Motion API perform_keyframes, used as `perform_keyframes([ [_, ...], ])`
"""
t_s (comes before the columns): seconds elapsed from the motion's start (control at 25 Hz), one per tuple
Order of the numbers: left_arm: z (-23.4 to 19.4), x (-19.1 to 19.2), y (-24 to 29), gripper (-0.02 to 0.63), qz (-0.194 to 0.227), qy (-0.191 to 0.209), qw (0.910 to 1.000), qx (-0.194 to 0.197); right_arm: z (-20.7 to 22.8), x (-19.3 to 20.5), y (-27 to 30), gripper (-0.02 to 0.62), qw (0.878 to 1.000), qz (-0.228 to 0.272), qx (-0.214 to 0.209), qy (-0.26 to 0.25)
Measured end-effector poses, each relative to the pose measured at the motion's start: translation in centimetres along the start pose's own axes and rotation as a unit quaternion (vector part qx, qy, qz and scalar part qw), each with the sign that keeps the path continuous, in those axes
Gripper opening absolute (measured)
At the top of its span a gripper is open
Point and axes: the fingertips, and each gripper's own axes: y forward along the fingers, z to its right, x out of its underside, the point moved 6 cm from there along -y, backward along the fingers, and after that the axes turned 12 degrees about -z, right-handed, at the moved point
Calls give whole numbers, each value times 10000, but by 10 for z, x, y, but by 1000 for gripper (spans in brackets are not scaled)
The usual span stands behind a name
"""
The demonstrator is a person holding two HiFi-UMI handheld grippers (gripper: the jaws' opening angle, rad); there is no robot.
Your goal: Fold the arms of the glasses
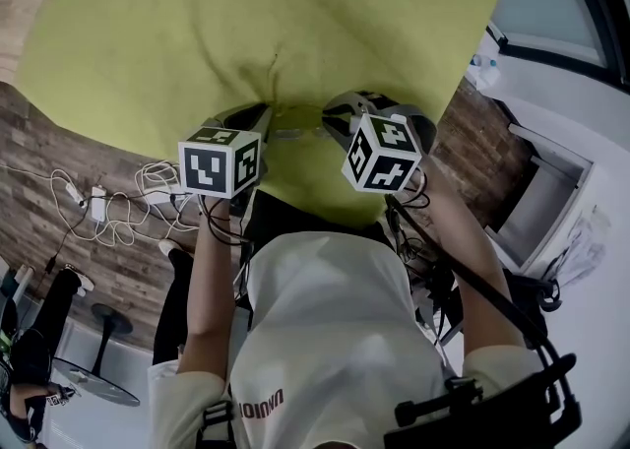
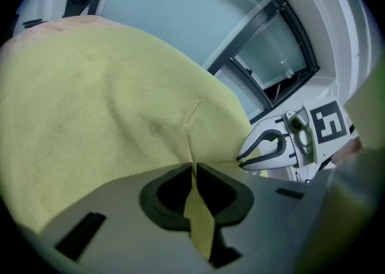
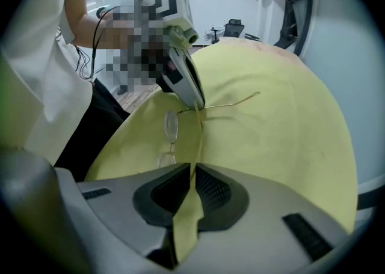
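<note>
Yellow-green cloth [image 1: 148, 43] is carrying the thin gold wire-framed glasses [image 3: 171, 127] close in front of you. Your left tool [image 2: 193, 166] and right tool [image 3: 192, 169] are each pinching the frame, nearly closed. One slim arm [image 3: 240, 97] is sticking out unfolded, so the folding is looking unfinished.

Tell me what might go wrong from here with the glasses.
The left claw and right claw each pinch a thin wire arm of the glasses. Twisting either could bend an arm or strain a hinge. The wire might also slip free mid-fold, or catch on the rumpled yellow cloth beneath.
</note>
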Motion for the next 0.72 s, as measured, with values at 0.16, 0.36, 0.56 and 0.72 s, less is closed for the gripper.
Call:
perform_keyframes([
  [0.16, 1, 1, 0, 40, 7, 23, 10000, 39, -1, -1, -1, 41, 9993, -53, -39, -359],
  [0.36, 1, 0, 0, 40, 4, 66, 9999, 108, -1, -4, 0, 41, 9970, -120, -112, -752],
  [0.56, 2, 0, 0, 40, -67, 169, 9997, 155, -2, -6, 0, 41, 9933, -173, -219, -1118],
  [0.72, 3, -3, -1, 40, -100, 266, 9995, 166, -2, -7, 2, 41, 9883, -246, -416, -1443],
])
